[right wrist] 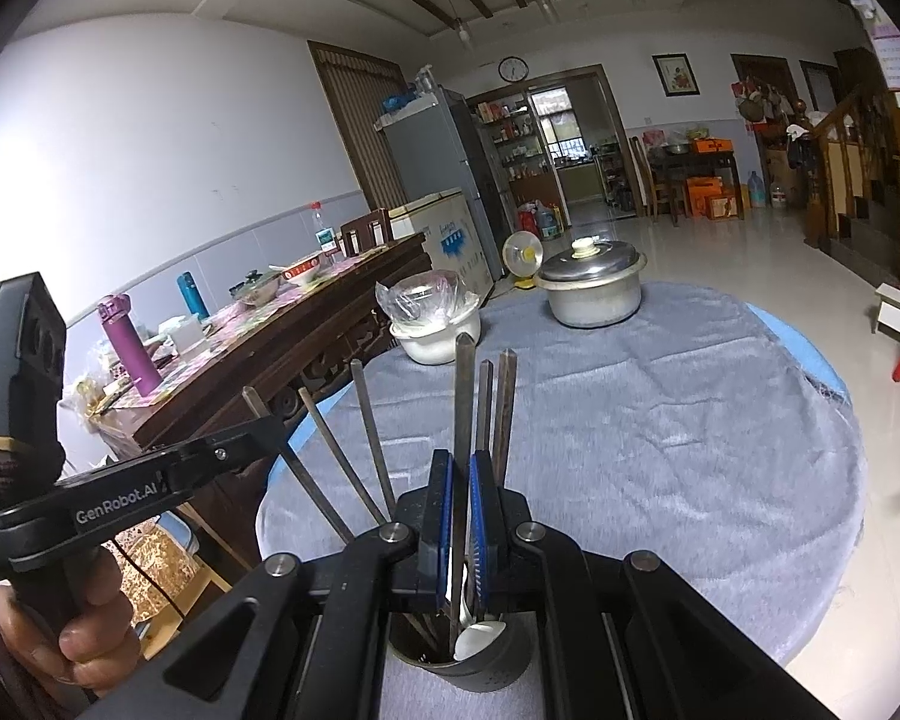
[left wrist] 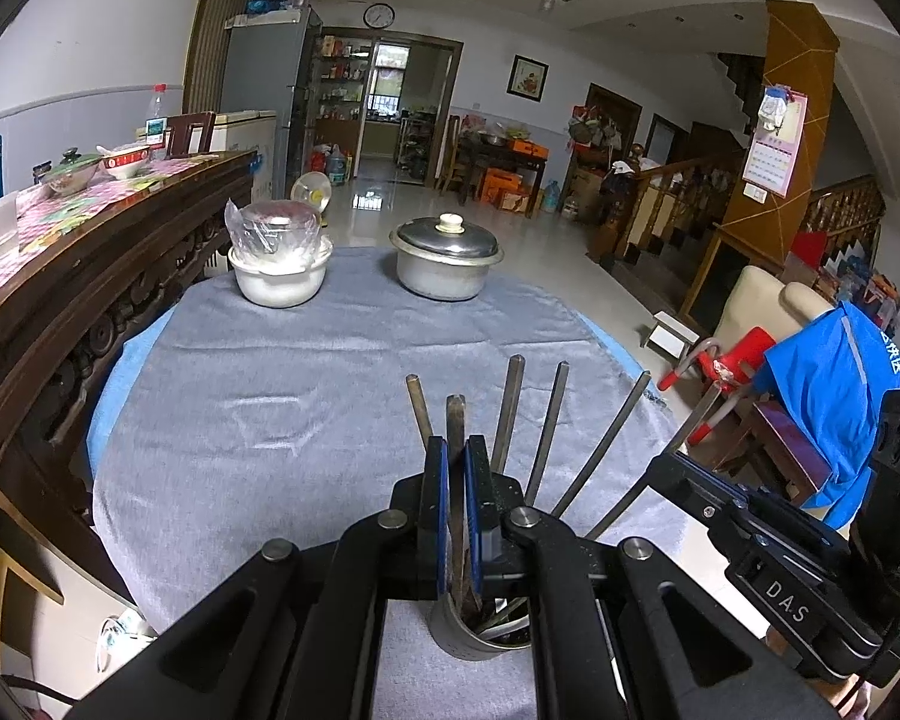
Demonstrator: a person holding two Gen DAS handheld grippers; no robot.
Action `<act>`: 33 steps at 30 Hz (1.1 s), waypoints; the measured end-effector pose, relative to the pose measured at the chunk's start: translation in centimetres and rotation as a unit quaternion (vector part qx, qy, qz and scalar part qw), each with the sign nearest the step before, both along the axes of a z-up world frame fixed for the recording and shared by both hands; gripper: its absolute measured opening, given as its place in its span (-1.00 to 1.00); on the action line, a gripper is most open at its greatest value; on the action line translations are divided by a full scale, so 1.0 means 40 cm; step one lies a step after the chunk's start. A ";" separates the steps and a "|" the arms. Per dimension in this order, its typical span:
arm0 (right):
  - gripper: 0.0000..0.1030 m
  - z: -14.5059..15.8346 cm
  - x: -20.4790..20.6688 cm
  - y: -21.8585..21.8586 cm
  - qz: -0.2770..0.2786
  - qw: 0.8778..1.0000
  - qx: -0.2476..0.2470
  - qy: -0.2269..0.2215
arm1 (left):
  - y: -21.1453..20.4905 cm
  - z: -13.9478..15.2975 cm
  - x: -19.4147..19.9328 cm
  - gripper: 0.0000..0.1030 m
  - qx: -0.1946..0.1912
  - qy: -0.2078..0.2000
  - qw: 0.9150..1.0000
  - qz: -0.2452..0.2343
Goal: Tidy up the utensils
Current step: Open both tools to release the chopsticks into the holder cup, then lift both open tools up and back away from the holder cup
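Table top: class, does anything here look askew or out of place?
Mostly tidy. The chopsticks splay at different angles from the metal holder rather than standing bundled, and the grey cloth's right edge is frayed. The lidded pot sits upright.

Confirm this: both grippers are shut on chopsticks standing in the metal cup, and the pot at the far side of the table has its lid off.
Wrong on the lid: the left wrist view shows the pot with its lid on. The rest stands.
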State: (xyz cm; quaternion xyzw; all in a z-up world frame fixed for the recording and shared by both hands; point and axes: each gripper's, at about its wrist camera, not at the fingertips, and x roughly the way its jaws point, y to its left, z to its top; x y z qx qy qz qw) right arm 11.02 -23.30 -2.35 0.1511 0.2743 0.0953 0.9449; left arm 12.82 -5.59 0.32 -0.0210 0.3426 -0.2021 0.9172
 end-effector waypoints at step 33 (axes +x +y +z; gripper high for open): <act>-0.30 0.018 -0.033 -0.045 -0.028 0.999 0.029 -0.021 | 0.014 -0.002 -0.046 0.20 0.019 -0.017 1.000 -0.012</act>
